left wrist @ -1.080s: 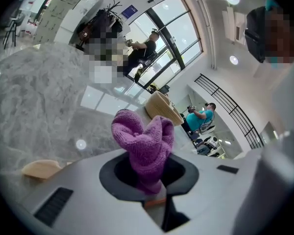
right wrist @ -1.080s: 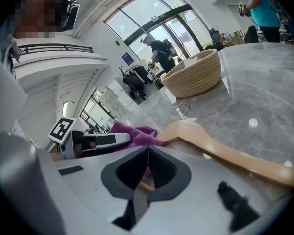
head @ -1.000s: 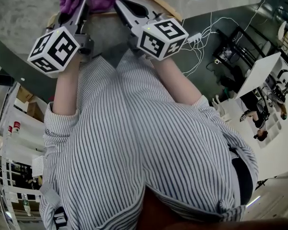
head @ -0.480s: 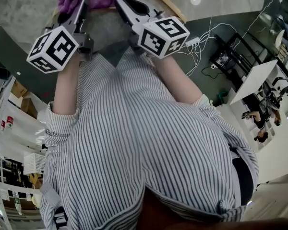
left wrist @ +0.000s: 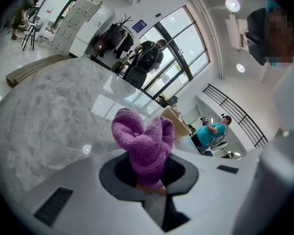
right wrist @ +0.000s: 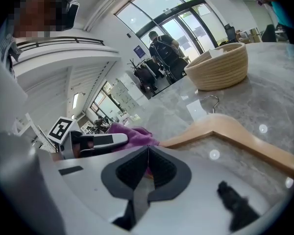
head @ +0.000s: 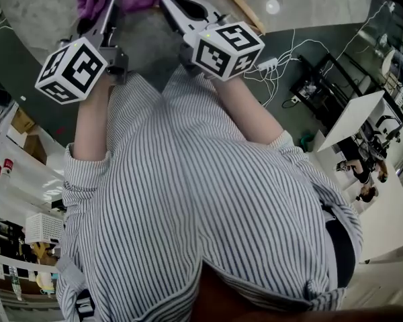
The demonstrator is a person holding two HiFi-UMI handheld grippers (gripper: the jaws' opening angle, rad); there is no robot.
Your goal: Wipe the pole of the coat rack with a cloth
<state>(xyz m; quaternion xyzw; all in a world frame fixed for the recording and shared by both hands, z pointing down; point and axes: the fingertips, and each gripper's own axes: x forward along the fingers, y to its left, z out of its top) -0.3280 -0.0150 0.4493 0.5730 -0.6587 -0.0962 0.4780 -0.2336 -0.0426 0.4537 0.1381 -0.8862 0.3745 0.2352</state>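
Left gripper [left wrist: 147,181] clamps purple cloth [left wrist: 144,143] (bunched).

pale wooden coat hanger [right wrist: 225,131]: flat on grey marbled table [right wrist: 279,82], one arm reaching toward its curved edge, metal hook pointing at basket | round beige woven basket [right wrist: 219,67]: upright further in, apart from hanger | white power strip [head: 267,64]: on dark floor off the table's edge, white cables trailing

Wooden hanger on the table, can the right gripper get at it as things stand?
Probably yes. The wooden hanger lies bare on the marble table just beside the right gripper, nothing between them; its jaws are together, so they must open first.
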